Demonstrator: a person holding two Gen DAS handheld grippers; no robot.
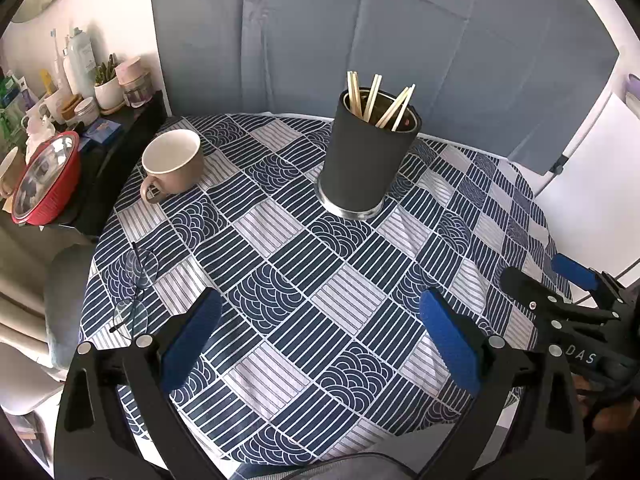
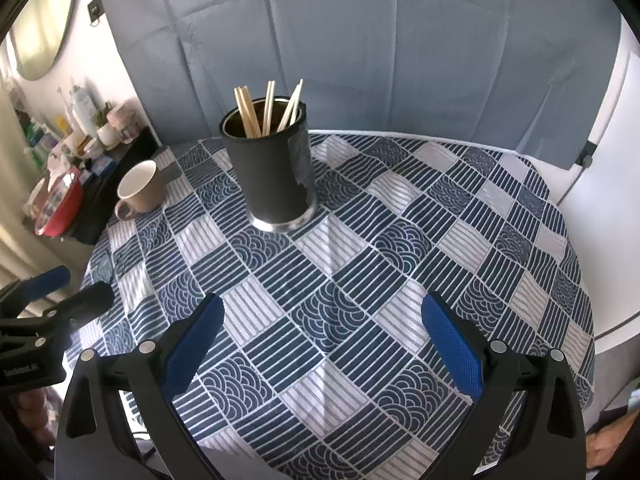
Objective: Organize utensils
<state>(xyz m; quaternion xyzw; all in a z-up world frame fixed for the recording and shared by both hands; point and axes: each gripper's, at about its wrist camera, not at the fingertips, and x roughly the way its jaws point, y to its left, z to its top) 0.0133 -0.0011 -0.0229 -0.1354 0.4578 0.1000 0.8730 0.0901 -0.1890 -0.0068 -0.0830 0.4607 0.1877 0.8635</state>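
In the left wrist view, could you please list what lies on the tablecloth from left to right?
Eyeglasses → beige mug → black utensil holder with chopsticks standing in it.

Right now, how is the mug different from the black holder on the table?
The mug is beige, squat and has a handle; the holder is black, taller and has none. The mug looks empty; the holder has chopsticks leaning in it. Both stand upright on the tablecloth.

Black two-finger left gripper [image 1: 320, 332], right gripper [image 2: 322, 332], blue textured pads [image 1: 450, 340], silver screws, white lettering
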